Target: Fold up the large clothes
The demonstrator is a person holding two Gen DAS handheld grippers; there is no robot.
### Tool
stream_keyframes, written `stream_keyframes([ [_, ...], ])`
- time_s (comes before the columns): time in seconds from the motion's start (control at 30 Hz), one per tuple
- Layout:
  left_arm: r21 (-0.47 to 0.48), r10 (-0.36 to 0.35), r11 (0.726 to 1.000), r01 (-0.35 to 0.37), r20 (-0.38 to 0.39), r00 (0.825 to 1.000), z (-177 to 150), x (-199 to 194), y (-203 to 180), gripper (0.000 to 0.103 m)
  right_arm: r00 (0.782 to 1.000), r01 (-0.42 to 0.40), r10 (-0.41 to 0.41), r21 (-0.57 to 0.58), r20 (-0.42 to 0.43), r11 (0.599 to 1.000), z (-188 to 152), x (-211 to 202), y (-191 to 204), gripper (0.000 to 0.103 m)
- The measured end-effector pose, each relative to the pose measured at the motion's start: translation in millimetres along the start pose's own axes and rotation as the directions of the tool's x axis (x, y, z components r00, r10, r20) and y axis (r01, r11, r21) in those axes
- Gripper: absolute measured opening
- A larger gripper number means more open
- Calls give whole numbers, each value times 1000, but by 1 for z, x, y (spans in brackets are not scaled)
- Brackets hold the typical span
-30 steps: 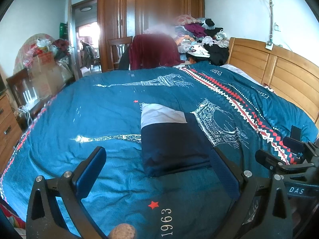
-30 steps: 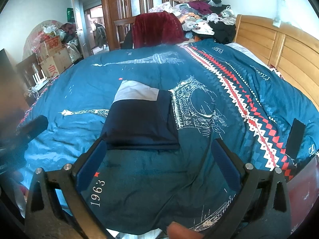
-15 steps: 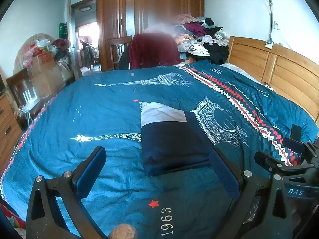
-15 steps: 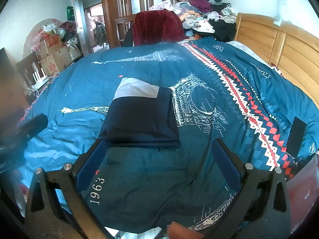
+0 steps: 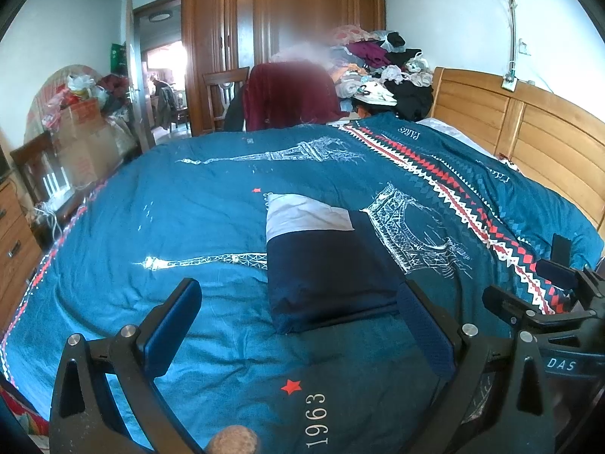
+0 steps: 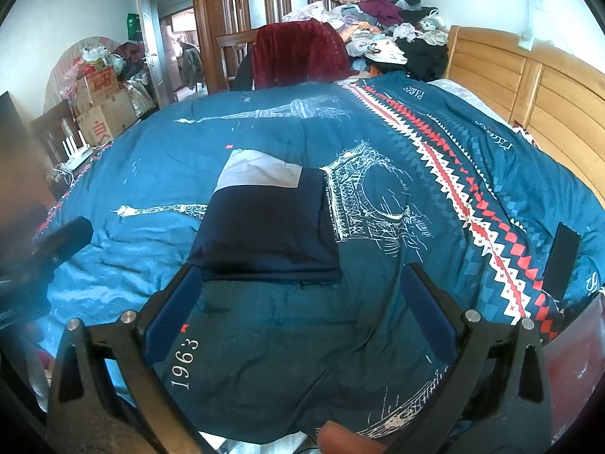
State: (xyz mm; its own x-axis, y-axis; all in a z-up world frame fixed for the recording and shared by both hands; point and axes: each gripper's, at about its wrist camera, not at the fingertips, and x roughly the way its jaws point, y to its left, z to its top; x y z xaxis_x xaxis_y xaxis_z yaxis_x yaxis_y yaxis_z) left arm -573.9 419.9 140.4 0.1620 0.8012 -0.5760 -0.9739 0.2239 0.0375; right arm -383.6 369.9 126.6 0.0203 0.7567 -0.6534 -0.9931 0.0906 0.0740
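A folded navy garment [image 5: 325, 276] [image 6: 264, 230] with a pale grey band at its far end lies flat on the teal bedspread [image 5: 189, 204] [image 6: 378, 321]. My left gripper [image 5: 298, 317] hovers open just short of the garment's near edge, nothing between its fingers. My right gripper [image 6: 298, 295] is open too, its fingertips flanking the garment's near edge from above. The right gripper's body shows at the right edge of the left wrist view, and the left one at the left edge of the right wrist view.
A wooden headboard [image 5: 529, 128] runs along the right. A chair draped in dark red cloth [image 6: 298, 56] and a heap of clothes [image 6: 389, 22] stand beyond the bed. Cardboard boxes [image 6: 102, 106] and a dresser [image 5: 15, 234] line the left. A dark phone [image 6: 563, 257] lies on the bedspread.
The right gripper has tilted down slightly toward the garment's near edge. The left gripper and the garment have barely shifted.
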Motion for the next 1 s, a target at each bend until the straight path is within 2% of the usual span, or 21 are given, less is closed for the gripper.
stream_keyframes([
  [1.0,17,-8,1000,7,12,1000,5,2,1,103,1000,-7,7,-5,-4,1000,6,0,-5,103],
])
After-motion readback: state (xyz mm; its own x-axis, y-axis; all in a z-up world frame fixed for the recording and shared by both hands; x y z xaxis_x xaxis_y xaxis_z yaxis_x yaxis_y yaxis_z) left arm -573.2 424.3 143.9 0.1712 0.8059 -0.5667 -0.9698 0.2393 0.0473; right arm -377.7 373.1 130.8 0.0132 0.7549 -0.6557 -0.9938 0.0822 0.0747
